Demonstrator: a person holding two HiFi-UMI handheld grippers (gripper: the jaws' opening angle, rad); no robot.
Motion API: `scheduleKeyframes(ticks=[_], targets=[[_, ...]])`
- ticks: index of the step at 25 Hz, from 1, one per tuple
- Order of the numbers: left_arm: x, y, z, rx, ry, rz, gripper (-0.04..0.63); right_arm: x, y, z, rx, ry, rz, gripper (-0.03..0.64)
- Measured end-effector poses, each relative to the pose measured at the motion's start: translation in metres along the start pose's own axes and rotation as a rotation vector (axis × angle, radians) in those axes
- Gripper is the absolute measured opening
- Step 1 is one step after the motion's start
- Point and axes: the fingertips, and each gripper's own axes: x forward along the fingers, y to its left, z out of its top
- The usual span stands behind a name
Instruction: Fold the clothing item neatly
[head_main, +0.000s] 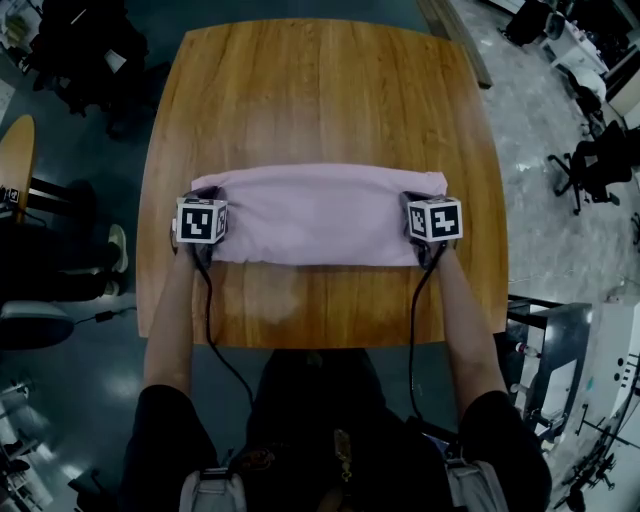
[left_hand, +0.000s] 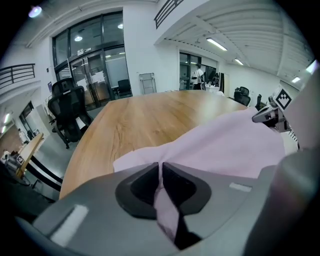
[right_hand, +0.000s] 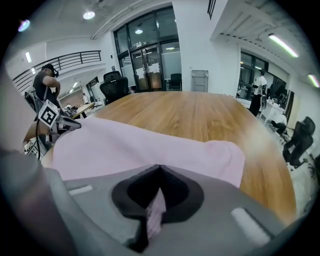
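Colours: a pale pink fabric garment (head_main: 320, 215); a honey-brown, straight-grained wooden table (head_main: 320, 90); my grey, black-padded left gripper (left_hand: 161, 170) and right gripper (right_hand: 159, 172), each patterned with black-and-white squares.

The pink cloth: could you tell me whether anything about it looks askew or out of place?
Nothing stands out. The pink cloth lies flat in a fairly even band across the table, the left gripper pinching its left end and the right gripper its right end.
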Motion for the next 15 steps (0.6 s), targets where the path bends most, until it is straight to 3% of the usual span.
scheduleKeyframes(ticks=[15], targets=[[-0.059, -0.055, -0.08, -0.057, 0.051, 0.042, 0.032, -0.057, 0.02, -0.083, -0.061, 0.009, 0.004, 0.003]])
